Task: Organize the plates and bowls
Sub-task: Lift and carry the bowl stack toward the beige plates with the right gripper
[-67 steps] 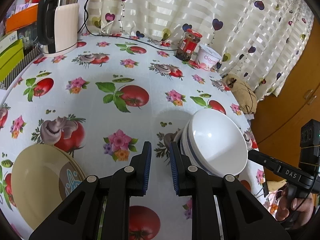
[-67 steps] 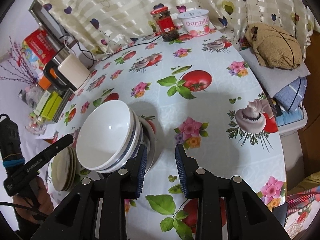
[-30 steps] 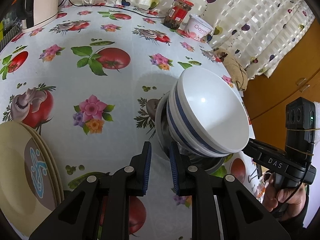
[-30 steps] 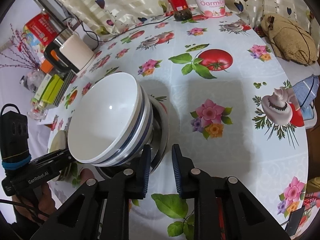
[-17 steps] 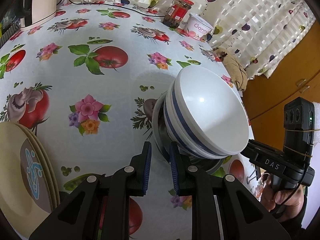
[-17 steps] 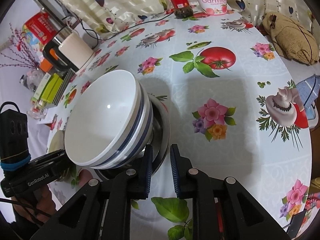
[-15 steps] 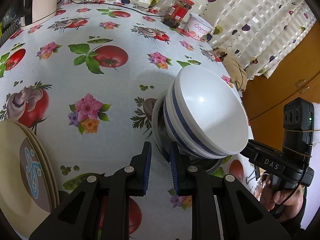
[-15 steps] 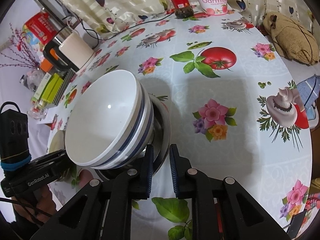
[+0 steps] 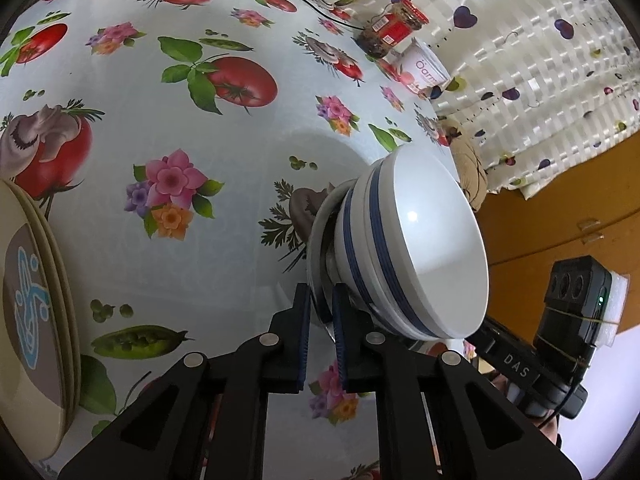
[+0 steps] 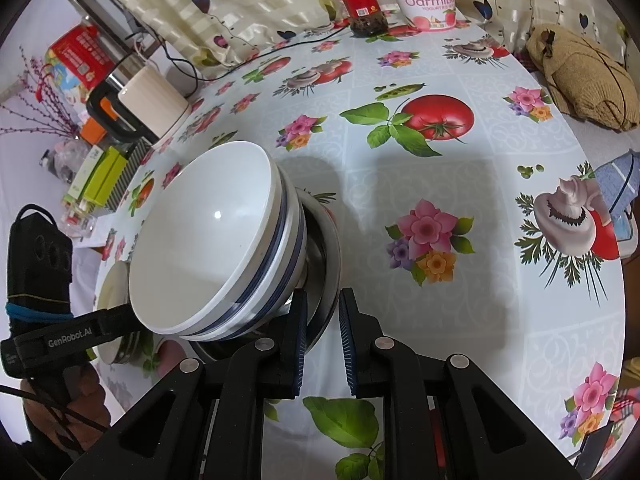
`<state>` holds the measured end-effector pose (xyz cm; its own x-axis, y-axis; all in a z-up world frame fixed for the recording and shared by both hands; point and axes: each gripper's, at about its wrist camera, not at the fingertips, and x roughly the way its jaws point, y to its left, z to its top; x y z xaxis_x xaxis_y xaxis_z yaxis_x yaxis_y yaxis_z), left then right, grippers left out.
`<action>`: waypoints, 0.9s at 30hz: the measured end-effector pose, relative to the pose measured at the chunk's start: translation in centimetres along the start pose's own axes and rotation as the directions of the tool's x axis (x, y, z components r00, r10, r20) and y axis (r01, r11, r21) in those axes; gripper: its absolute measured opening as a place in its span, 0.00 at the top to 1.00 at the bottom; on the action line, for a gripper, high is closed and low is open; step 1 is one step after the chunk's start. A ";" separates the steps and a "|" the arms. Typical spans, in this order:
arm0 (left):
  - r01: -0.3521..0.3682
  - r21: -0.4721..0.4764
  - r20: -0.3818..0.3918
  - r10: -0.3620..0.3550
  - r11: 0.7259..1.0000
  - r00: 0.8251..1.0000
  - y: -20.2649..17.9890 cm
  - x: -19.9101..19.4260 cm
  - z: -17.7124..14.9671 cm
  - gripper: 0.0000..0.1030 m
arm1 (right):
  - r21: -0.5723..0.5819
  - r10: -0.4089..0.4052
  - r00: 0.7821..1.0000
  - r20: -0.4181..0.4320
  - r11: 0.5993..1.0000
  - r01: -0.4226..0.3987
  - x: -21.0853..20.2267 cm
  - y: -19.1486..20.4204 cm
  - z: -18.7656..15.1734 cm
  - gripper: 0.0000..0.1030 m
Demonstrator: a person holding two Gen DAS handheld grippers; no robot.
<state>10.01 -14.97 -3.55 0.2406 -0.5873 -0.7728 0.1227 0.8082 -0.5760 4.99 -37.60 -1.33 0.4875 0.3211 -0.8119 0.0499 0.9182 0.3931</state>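
Left tool [image 9: 319,307], jaws just closed, and right tool [image 10: 323,312] both clamp the metal dish's [image 10: 329,264] rim beneath the bowls [image 10: 208,240]. Beyond the bowls, a tub [image 10: 424,2] reads "Oarmilk".

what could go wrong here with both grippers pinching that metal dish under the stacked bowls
1. The white blue-striped bowls sit loose, nested in the shallow steel dish. Each gripper, left and right, clamps only a thin bit of its rim, so any tilt may slide the bowls off.
2. The smooth rim could slip between the pads.
3. The stacked beige plates lie close by on the left, so a sideways swing could knock them.
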 end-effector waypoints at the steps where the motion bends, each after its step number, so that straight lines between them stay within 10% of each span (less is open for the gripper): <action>1: 0.004 -0.006 0.001 -0.004 1.000 1.000 0.1 0.0 0.0 0.89 | 0.000 0.000 1.000 -0.001 1.000 0.000 0.0 0.0 0.0 0.85; 27: -0.037 0.064 0.049 0.034 0.997 0.998 -0.8 -0.9 -0.1 0.90 | -0.009 -0.008 1.000 0.020 1.000 0.008 -0.3 0.6 0.1 0.86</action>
<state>9.65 -15.09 -2.46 0.2916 -0.5567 -0.7779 0.1748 0.8305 -0.5288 5.00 -37.21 -0.84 0.5045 0.3090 -0.8063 0.0458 0.9229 0.3823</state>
